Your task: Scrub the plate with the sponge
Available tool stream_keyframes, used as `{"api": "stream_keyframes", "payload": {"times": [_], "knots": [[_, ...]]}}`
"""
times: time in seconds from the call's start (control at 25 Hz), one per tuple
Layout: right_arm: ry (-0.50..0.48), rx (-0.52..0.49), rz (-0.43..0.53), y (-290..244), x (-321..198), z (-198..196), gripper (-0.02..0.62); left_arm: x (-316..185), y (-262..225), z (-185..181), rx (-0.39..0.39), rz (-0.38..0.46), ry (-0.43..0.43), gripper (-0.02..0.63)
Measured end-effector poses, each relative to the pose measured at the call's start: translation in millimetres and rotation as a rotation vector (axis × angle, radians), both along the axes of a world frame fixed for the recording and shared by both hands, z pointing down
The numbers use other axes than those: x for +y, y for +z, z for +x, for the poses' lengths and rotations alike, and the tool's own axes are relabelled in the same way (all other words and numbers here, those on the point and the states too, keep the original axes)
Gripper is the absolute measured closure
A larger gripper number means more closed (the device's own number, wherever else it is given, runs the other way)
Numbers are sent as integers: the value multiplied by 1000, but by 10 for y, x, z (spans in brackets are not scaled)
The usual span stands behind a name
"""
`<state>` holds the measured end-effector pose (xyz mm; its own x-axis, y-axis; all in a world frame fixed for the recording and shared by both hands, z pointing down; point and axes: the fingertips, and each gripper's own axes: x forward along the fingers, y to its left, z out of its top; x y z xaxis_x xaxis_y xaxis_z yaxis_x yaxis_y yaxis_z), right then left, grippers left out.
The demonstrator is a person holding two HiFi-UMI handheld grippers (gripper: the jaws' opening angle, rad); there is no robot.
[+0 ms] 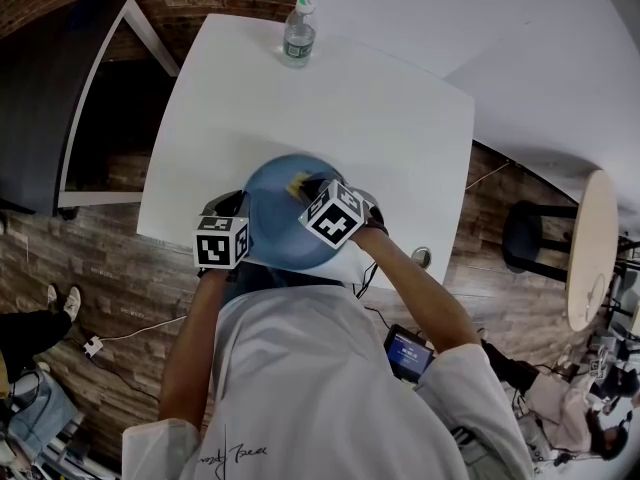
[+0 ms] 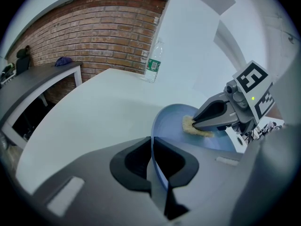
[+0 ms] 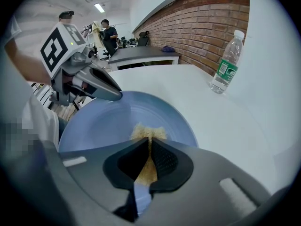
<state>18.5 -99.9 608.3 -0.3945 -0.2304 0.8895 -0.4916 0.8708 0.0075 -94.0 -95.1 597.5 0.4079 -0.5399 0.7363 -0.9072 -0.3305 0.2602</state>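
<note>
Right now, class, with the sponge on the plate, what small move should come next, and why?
Probably sweep the right gripper sideways so the sponge rubs across the plate. The sponge is clamped in its jaws and rests on the plate's face, while the left gripper pinches the rim to steady it.

On table [image 1: 380,108]: sponge [image 1: 297,182] on plate [image 1: 272,206]; bottle [image 1: 299,33] behind plate.
</note>
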Motion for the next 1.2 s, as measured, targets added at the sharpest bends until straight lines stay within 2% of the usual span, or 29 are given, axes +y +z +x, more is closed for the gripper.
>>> {"api": "stream_keyframes", "payload": {"times": [0.36, 0.56, 0.92, 1.08, 1.2], "knots": [[-31, -49, 1, -20, 52, -119, 571, 2, -3, 2, -6, 0, 3, 571], [-158, -73, -7, -34, 212, -231, 571, -16, -10, 12, -13, -4, 10, 571], [-251, -80, -3, -44, 499, -280, 571, -39, -4, 25, -14, 0, 19, 569], [-247, -96, 5, -94, 611, -259, 571, -42, -10, 12, 16, 25, 3, 564], [-208, -129, 15, -159, 663, -222, 571, -16, 2, -6, 19, 40, -13, 517]]}}
